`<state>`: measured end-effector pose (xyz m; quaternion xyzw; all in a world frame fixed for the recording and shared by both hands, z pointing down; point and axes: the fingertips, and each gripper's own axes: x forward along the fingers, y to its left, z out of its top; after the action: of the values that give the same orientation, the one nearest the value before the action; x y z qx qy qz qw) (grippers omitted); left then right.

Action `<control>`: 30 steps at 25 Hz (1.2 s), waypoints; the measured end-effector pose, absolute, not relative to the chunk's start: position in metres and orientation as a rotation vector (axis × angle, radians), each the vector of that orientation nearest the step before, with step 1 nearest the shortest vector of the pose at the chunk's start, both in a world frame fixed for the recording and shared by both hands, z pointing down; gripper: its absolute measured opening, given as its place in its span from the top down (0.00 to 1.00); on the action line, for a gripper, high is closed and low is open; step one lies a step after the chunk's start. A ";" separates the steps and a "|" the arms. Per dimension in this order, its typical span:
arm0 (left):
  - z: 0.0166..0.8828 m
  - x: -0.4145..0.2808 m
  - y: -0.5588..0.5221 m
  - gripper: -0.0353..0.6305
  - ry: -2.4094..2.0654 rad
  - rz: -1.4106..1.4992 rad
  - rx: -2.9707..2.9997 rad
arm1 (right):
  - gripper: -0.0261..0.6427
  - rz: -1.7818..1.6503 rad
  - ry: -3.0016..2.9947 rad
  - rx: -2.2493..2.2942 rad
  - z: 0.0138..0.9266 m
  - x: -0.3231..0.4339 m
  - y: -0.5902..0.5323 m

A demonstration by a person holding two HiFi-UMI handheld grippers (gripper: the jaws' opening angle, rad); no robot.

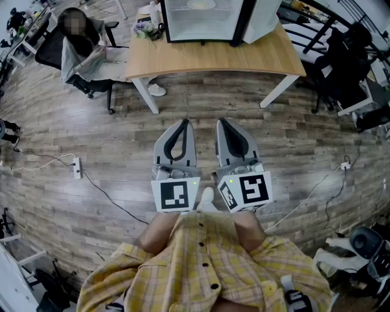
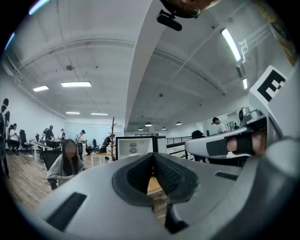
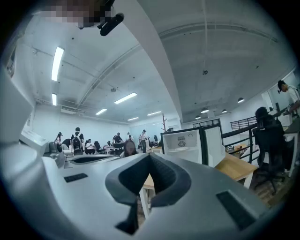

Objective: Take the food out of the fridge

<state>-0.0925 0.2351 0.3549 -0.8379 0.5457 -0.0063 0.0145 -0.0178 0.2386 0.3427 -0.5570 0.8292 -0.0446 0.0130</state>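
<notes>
Both tongs, left gripper (image 1: 184, 123) and right gripper (image 1: 222, 122), are pressed together, empty and level. I see the fridge (image 1: 201, 27) well apart, straight ahead on the table (image 1: 213, 61), door open, food (image 1: 201, 5) inside; neither gripper is nearer.

Yellow plaid shirt (image 1: 183, 268) with dark buttons (image 1: 203, 263) at 6 o'clock, grey left gripper (image 1: 183, 124) and right gripper (image 1: 221, 122) with black loop-shaped pads (image 2: 168, 174), white cube (image 1: 177, 195) of black square markers on each, small green lights (image 1: 194, 180).
</notes>
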 end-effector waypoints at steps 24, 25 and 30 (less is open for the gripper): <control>0.358 -0.042 0.281 0.94 1.706 0.009 -2.629 | 0.95 -0.131 2.608 -1.679 0.356 0.027 0.282; 0.357 -0.039 0.279 0.94 1.710 0.003 -2.615 | 0.95 -0.114 2.604 -1.675 0.354 0.032 0.281; 0.363 -0.027 0.267 0.94 1.736 0.003 -2.594 | 0.95 -0.117 2.628 -1.630 0.359 0.042 0.269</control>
<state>-0.0273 0.2674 0.3627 -0.8310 0.5562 0.0010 0.0100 0.0416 0.2690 0.3587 -0.5266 0.8489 -0.0378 0.0233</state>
